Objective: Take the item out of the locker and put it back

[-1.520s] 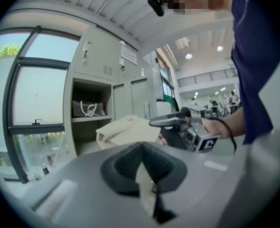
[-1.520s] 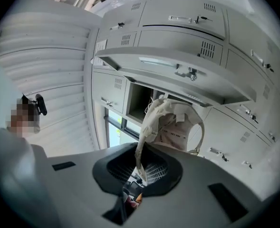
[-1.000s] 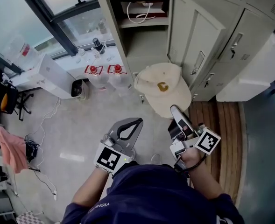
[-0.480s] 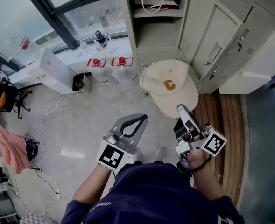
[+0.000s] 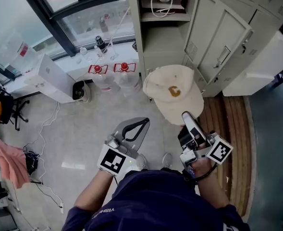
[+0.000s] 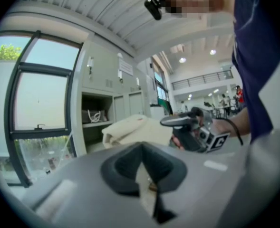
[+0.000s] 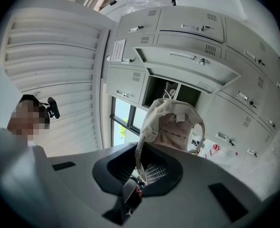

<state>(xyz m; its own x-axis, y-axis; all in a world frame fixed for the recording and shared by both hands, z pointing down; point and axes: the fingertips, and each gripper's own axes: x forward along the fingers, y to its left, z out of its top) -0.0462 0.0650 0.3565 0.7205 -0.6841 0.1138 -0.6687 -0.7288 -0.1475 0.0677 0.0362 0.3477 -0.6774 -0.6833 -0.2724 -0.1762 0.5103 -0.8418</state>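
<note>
The beige baseball cap [image 5: 172, 93] is outside the locker [image 5: 146, 37], held up in front of its open compartment. The right gripper [image 5: 186, 115] has its jaws clamped on the cap's rim from below. The right gripper view looks into the crown, where there are taped seams and a label. The left gripper [image 5: 142, 123] sits beside it with jaws together and nothing between them. On the metal locker's shelf lies a white bag [image 5: 161, 4] with cord handles. The cap is soft fabric with a gold emblem on the front.
</note>
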